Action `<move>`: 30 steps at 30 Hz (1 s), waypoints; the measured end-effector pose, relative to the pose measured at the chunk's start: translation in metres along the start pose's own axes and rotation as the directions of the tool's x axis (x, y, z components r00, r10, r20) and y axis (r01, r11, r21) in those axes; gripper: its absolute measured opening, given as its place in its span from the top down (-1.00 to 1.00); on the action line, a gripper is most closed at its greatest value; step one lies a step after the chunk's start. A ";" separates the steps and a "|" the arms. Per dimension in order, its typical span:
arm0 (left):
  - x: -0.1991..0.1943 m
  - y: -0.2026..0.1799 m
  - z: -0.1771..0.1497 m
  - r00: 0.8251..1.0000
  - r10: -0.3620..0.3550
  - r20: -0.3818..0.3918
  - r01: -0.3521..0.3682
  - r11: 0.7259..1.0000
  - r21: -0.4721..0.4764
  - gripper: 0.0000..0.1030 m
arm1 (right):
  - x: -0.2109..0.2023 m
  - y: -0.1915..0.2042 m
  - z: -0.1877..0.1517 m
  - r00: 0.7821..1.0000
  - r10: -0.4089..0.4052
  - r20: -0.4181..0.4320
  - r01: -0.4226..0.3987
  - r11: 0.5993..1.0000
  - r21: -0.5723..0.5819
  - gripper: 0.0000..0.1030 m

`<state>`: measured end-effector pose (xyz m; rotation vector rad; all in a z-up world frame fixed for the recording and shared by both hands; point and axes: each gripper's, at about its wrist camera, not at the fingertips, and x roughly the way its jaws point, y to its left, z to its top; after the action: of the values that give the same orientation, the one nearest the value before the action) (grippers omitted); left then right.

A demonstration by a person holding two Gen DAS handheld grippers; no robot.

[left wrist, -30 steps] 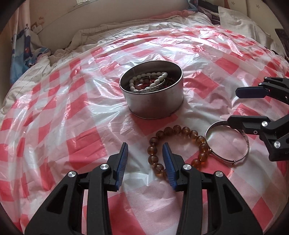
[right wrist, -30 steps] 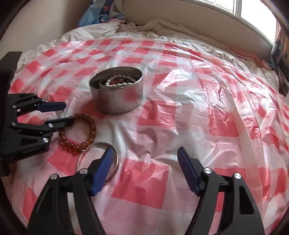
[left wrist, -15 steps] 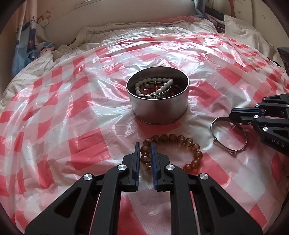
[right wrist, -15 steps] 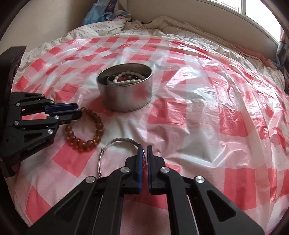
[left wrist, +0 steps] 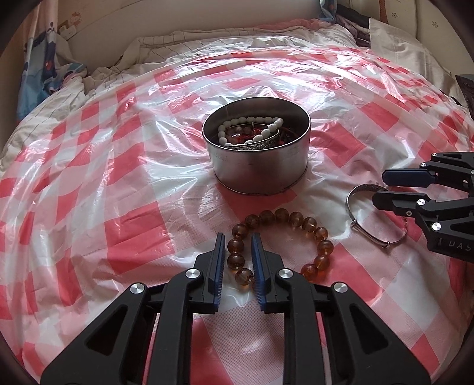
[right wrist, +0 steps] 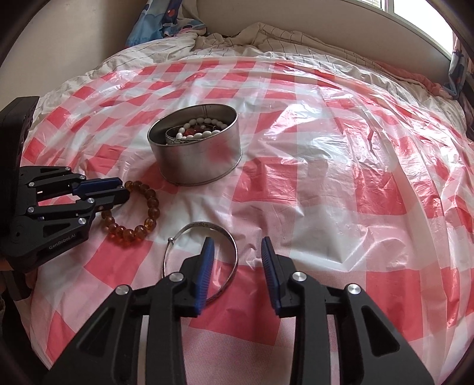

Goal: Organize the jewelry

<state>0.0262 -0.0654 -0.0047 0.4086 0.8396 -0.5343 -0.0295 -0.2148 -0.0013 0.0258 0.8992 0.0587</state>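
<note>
A round metal tin (left wrist: pixel 260 174) (right wrist: pixel 195 160) stands on the red-checked plastic sheet (left wrist: pixel 103 183), holding a white bead bracelet (left wrist: pixel 248 121) and other pieces. In front of it lies an amber bead bracelet (left wrist: pixel 281 213) (right wrist: pixel 152 204). My left gripper (left wrist: pixel 237 257) (right wrist: pixel 121 188) straddles its left side. Its jaws are opening, with beads between the pads and a little gap on each side. A silver bangle (left wrist: pixel 366 187) (right wrist: pixel 204 225) lies to the right. My right gripper (right wrist: pixel 235 254) (left wrist: pixel 380 187) is opening too, and the bangle's right rim runs between its pads without touching them.
The sheet covers a soft bed with a rumpled striped quilt (left wrist: pixel 183 41) at the far side. A blue patterned cloth (left wrist: pixel 38 68) lies at the far left. A wall and window ledge (right wrist: pixel 326 20) close off the back. The sheet to the right of the tin is bare.
Both grippers stood wide open a second ago, closed nearly shut half a second ago, and now stand part open again. Bracelet and bangle lie where they were.
</note>
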 end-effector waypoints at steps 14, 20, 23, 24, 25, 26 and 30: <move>-0.006 -0.001 0.001 1.000 -0.024 0.017 0.024 1.000 0.011 0.79 | -0.003 -0.001 0.000 1.000 0.022 0.013 -0.022 1.000 0.007 0.93; -0.001 0.000 0.000 0.999 -0.042 0.001 0.042 0.999 -0.004 0.29 | 0.000 -0.005 0.001 1.000 0.030 -0.004 -0.030 0.999 0.024 0.86; 0.002 -0.006 -0.001 0.999 -0.036 0.000 0.036 0.999 0.027 0.34 | 0.006 -0.002 0.000 0.999 0.027 -0.032 -0.027 1.000 0.008 0.40; 0.002 -0.007 -0.001 0.999 -0.045 -0.002 0.045 0.998 0.032 0.80 | 0.006 0.000 -0.001 0.999 0.018 -0.033 -0.018 1.000 -0.001 0.40; 0.001 -0.007 -0.001 0.999 -0.051 0.001 0.051 0.998 0.036 0.79 | 0.007 0.001 -0.001 0.999 0.019 -0.033 -0.019 1.000 -0.009 0.45; -0.001 -0.007 -0.001 0.998 -0.055 0.013 0.054 0.998 0.036 0.79 | 0.007 0.001 -0.002 0.999 0.025 -0.034 -0.025 1.000 -0.009 0.52; -0.010 0.001 0.001 0.995 -0.085 0.042 0.086 0.996 -0.007 0.79 | -0.001 -0.001 0.000 0.999 0.037 0.001 -0.037 0.999 0.006 0.92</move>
<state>0.0220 -0.0620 0.0039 0.3534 0.8218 -0.6164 -0.0303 -0.2159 -0.0010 0.0477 0.8978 0.0904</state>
